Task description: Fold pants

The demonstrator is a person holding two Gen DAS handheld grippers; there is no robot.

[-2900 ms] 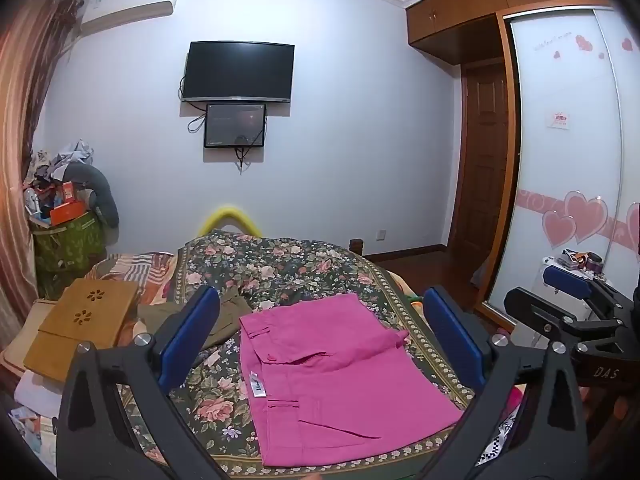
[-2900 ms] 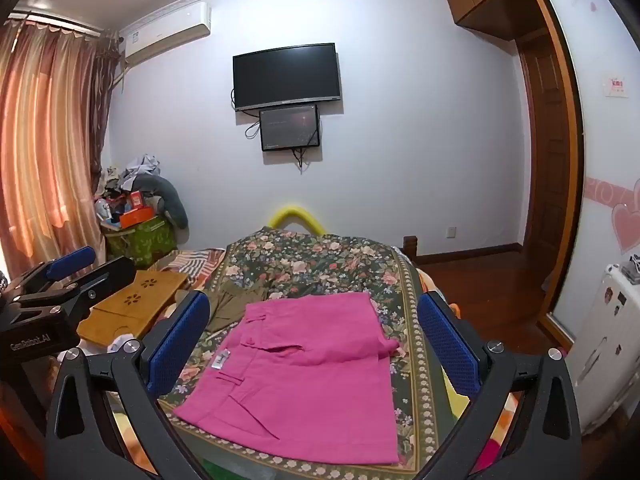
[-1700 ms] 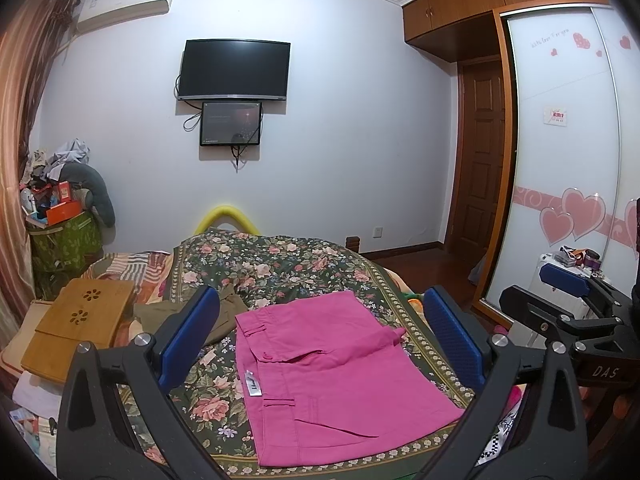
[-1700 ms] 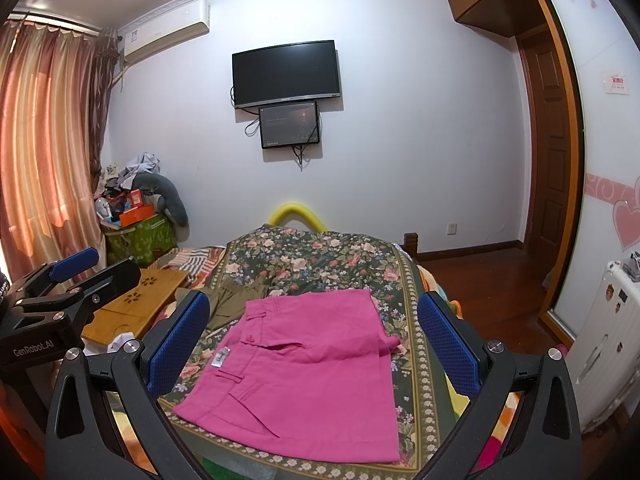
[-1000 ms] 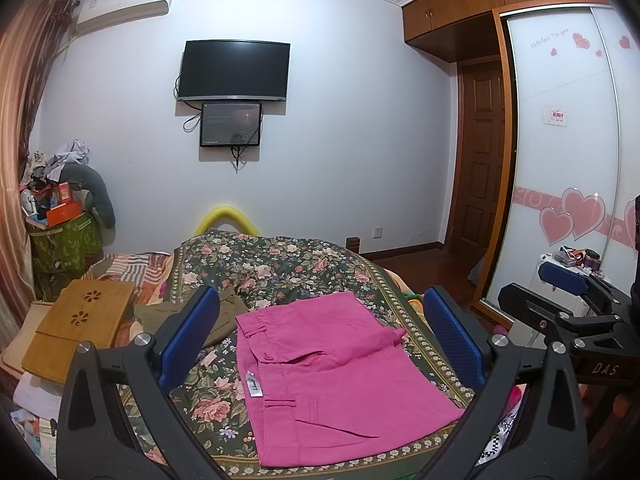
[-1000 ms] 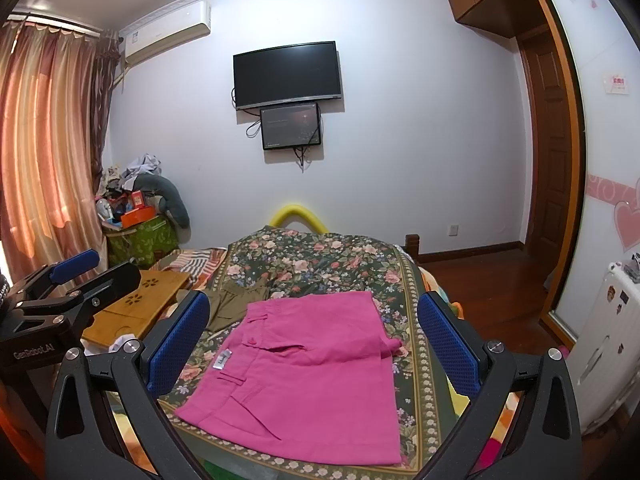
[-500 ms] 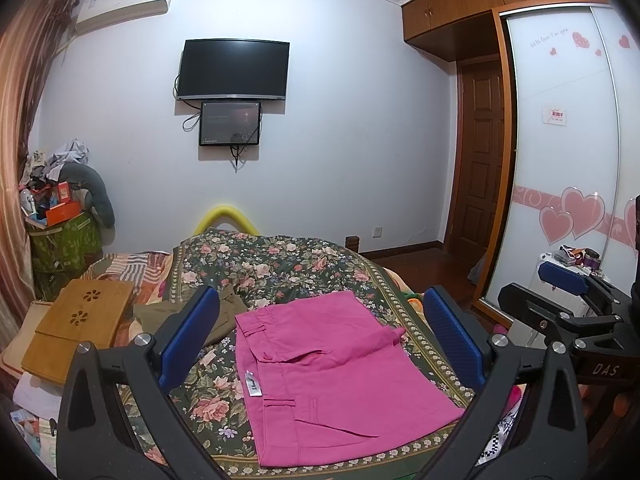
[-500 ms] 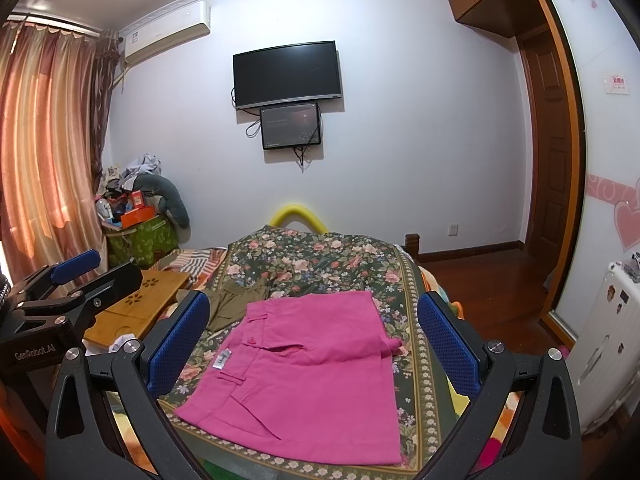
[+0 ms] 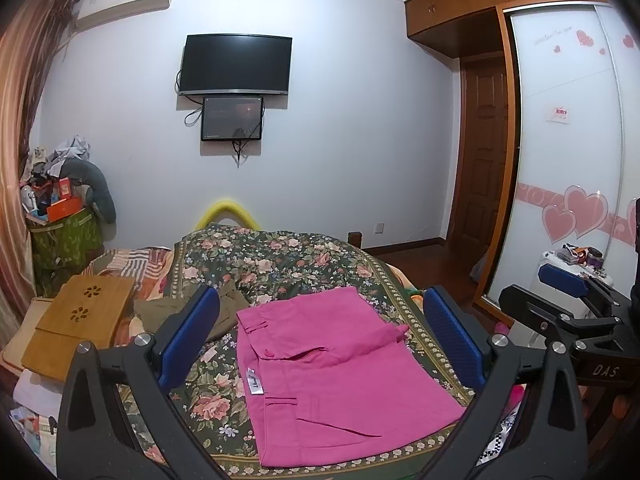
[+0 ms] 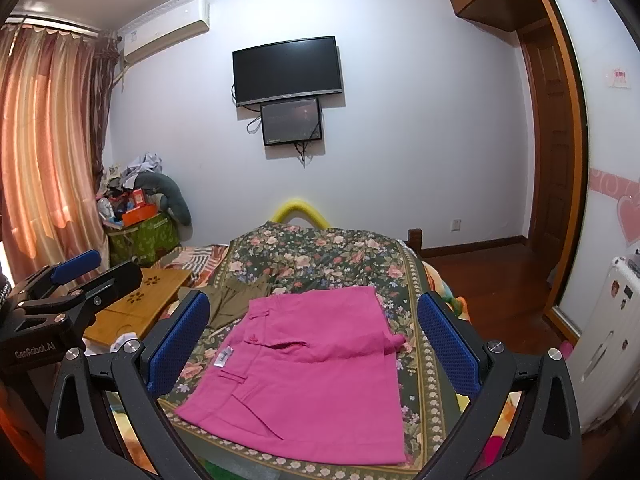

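While both tools hang above the near end of the bed, the pants look folded already, so the job now is, I'd say, a check and a tidy, not a fresh grab.

Left wrist view: the left tool (image 9: pixel 320 336) is spread wide with nothing between its blue pads, well clear of the cloth. The pants (image 9: pixel 336 376) lie flat on the bed (image 9: pixel 280 256), a pink, roughly square packet, waistband and white label on the left, an upper layer lying slantwise across the far half with a small corner poking out on the right. If one more fold is wanted, pinch both layers at an edge, lift low and carry it straight over so nothing slides. The right tool (image 9: pixel 568 304) shows at the right edge.

Right wrist view: the right tool (image 10: pixel 314 336) is just as wide apart and holds nothing. Same packet, pants (image 10: pixel 312 380) near the foot of the bed (image 10: pixel 328 256), edges fairly square, that right-hand corner (image 10: pixel 394 340) the one bit worth smoothing. An olive garment (image 10: pixel 236 300) sits just beside it, on the left.
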